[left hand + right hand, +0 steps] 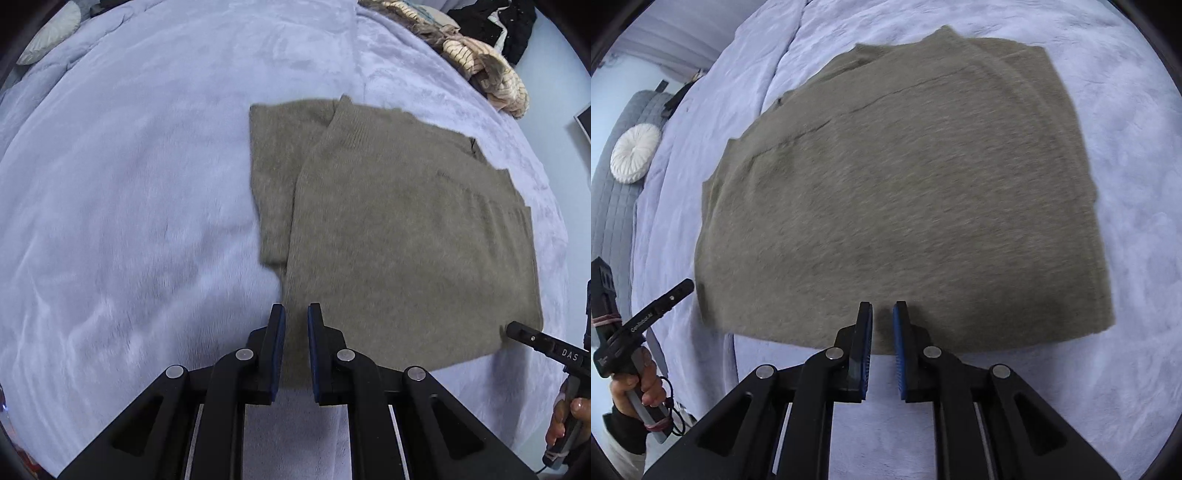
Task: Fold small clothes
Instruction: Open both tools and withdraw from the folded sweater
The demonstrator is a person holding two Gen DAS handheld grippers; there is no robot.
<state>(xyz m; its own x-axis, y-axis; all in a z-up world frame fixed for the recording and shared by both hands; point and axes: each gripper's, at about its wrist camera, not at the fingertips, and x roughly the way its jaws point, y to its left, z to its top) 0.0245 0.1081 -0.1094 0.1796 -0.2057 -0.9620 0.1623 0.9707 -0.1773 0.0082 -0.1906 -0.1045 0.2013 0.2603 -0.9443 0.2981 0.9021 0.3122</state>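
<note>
An olive-brown knit sweater (399, 229) lies flat and partly folded on a lilac bedspread (129, 184); a folded flap overlaps its left part. It fills the middle of the right wrist view (897, 192). My left gripper (296, 310) hovers over the sweater's near left edge, its jaws a little apart and empty. My right gripper (882, 308) hovers over the sweater's near edge, its jaws a little apart and empty. The right gripper's tip shows at the sweater's right corner in the left wrist view (517, 330). The left gripper's tip shows by the left corner in the right wrist view (683, 288).
A pile of striped cream and black clothes (476, 62) lies at the far right of the bed. A round white pillow (635, 153) rests against a grey quilted headboard (613, 206). A grey pillow (48, 33) lies far left.
</note>
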